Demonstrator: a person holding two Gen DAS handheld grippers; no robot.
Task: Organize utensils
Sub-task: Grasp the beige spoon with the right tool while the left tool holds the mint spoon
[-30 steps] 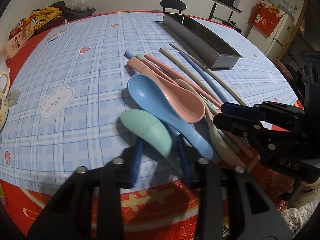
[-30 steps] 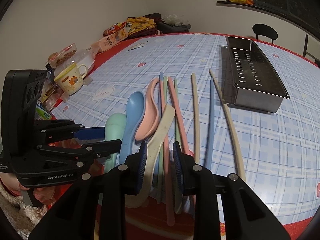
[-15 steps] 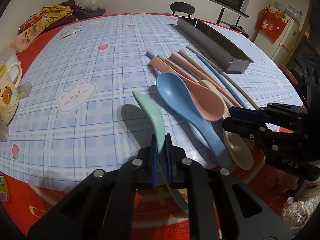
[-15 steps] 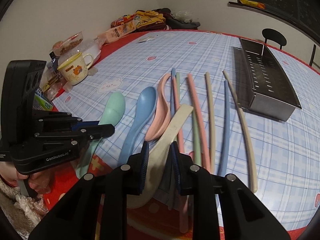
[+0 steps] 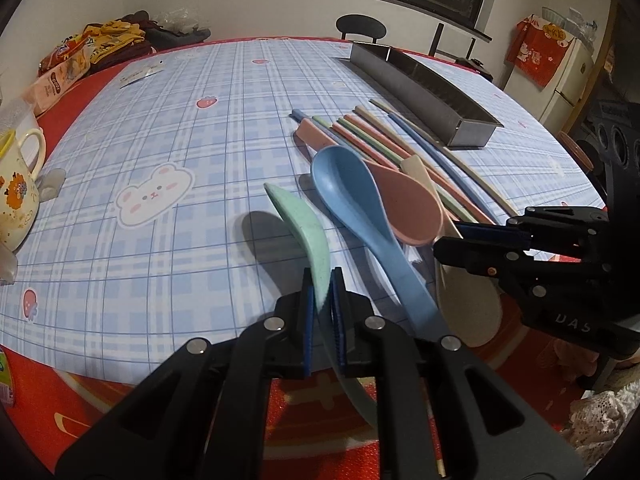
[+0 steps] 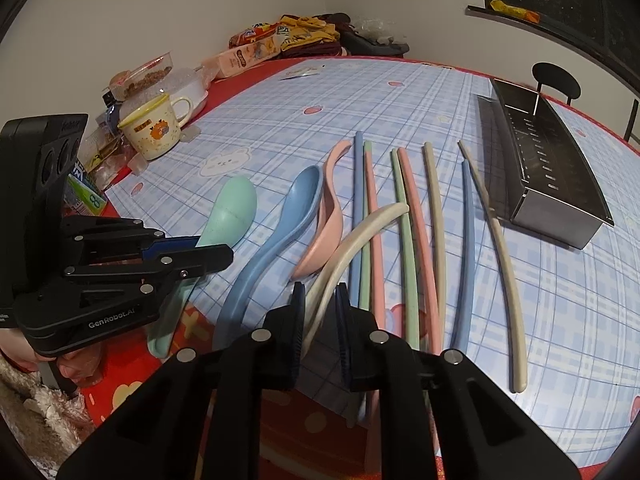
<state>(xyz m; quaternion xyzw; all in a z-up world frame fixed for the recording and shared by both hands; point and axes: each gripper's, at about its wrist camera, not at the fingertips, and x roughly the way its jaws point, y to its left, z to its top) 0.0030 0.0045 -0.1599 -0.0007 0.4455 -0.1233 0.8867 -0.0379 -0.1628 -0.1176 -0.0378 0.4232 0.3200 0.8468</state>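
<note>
your left gripper point(image 5: 322, 304) is clamped on the green spoon point(image 5: 304, 232); your right gripper point(image 6: 318, 320), jaws just closing, pinches the cream spoon point(image 6: 360, 232). lift both straight up, then carry them to the metal tray point(image 6: 560, 176).

"GenRobot.AI" on left gripper point(image 6: 224, 249), "DAS" on right gripper point(image 5: 448, 240)

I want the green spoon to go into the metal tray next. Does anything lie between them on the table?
Yes. Between the green spoon and the metal tray lie the blue spoon, the pink spoon and the row of chopsticks; lifted, it could likely pass over them.
</note>
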